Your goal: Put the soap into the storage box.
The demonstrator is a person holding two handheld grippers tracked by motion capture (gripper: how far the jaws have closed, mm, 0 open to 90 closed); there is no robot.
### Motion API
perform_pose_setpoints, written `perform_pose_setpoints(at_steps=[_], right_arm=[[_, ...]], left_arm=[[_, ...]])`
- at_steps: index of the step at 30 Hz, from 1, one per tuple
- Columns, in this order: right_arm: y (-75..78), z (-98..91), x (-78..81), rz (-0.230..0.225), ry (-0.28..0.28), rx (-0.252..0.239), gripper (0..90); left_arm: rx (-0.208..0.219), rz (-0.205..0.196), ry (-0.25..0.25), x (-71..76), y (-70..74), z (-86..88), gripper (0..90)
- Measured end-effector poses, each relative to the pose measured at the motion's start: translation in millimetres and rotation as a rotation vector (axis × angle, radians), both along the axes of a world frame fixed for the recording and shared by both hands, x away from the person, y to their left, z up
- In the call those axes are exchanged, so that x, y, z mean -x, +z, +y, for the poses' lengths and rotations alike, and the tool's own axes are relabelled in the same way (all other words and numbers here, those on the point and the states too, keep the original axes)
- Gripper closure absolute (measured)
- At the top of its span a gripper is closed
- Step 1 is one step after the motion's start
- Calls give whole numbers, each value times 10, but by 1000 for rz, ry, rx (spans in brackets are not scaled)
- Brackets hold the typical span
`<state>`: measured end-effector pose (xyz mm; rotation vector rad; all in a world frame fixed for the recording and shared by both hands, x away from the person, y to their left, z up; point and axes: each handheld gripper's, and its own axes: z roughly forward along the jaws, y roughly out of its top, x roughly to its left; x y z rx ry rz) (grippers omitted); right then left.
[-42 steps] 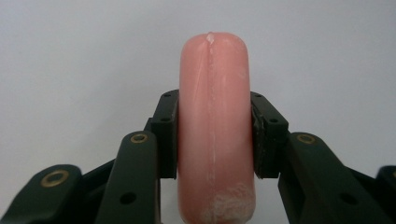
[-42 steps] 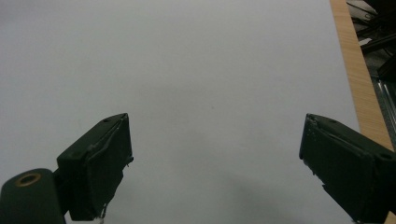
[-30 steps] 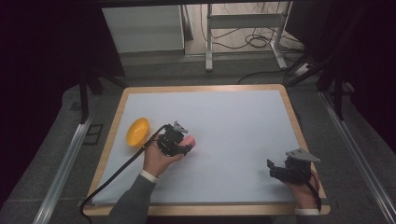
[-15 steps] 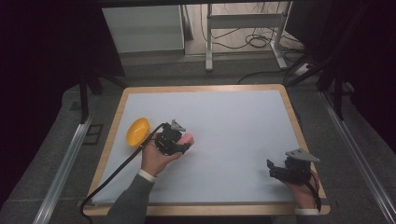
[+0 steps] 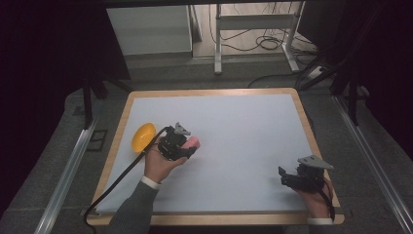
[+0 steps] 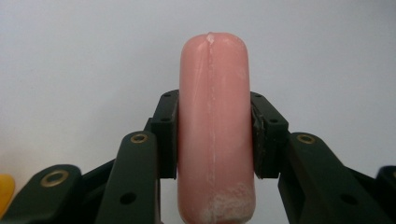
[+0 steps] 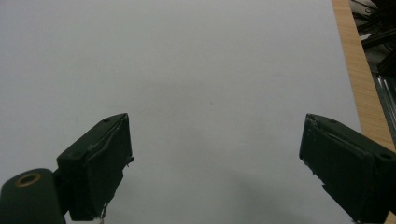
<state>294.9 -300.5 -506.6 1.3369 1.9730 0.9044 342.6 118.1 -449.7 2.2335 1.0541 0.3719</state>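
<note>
Pink sausage-shaped toy (image 6: 215,130), smooth and round-ended with a pale seam running along it, is sitting clamped between the two black pads of the left claw (image 6: 215,135), which are pressing on its sides about midway along, so that its rounded tip is sticking out past the jaws and its scuffed, whitish lower end is reaching back toward the camera. In the high view the same left claw (image 5: 187,148) is lying in the person's left hand (image 5: 160,163) over the left part of the white tabletop (image 5: 243,126), with the pink toy (image 5: 193,142) poking out toward the middle of the sheet; whether it is resting on the surface or hanging just above it is hard to tell. Just beside the claw, nearer the wooden left rim, a yellow rounded plastic bowl (image 5: 143,137) is lying on the sheet, apart from the toy. Well away, near the front right corner, the right claw (image 7: 215,168) is gaping wide with nothing between its jaws, and the right hand (image 5: 314,195) is holding it low over bare white surface.
</note>
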Motion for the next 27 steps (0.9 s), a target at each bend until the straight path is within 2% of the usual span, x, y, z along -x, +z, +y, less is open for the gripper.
perform_pose_setpoints(at_steps=[4,6,10,27], right_arm=[[0,0,0,-1,0,0,91],[3,2,2,-1,-1,0,91],[0,3,1,-2,2,0,91],[-3,10,0,-2,8,7,91]], left_arm=[[4,-4,3,0,20,20,603],[8,-27,12,9,44,35,602],[8,-37,15,21,73,57,602],[14,-59,27,46,157,179,603]])
